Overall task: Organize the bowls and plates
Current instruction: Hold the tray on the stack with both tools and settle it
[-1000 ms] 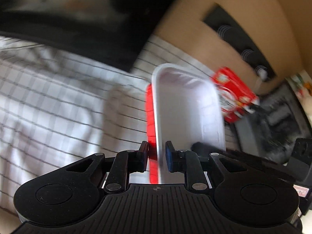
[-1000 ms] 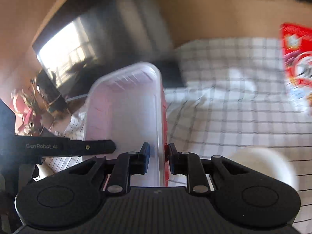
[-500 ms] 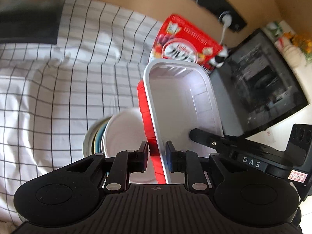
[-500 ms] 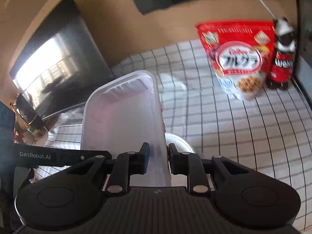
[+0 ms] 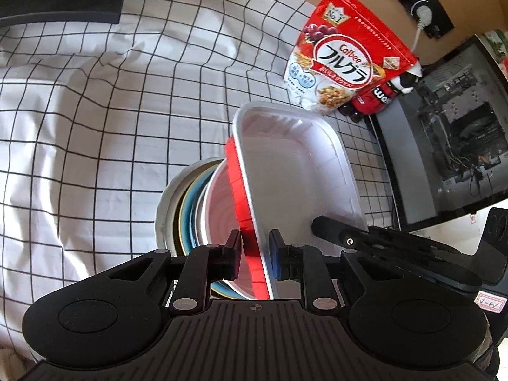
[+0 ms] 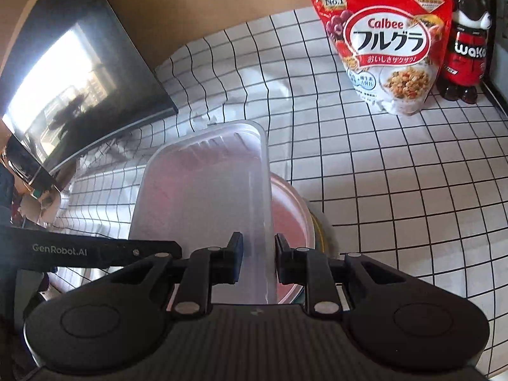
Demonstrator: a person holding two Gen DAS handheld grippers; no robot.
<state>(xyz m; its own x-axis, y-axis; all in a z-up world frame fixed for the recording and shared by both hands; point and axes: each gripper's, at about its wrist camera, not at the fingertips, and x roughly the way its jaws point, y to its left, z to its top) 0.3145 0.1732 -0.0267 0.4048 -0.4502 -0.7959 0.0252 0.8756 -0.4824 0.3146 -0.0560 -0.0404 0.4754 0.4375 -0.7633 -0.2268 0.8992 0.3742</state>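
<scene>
Tray rims sit clamped in left tool and right tool, above stacked bowls.

At the upper right of my right wrist view, the red cereal bag reads "Calbee", "フルグラ" and "No.1". Right of it, the panda-topped bottle shows "wako". At the left edge, my other gripper's arm reads "GenRobot.AI".

A white tray with red outside, a red-and-white cereal bag, and a black-gridded white cloth.
</scene>
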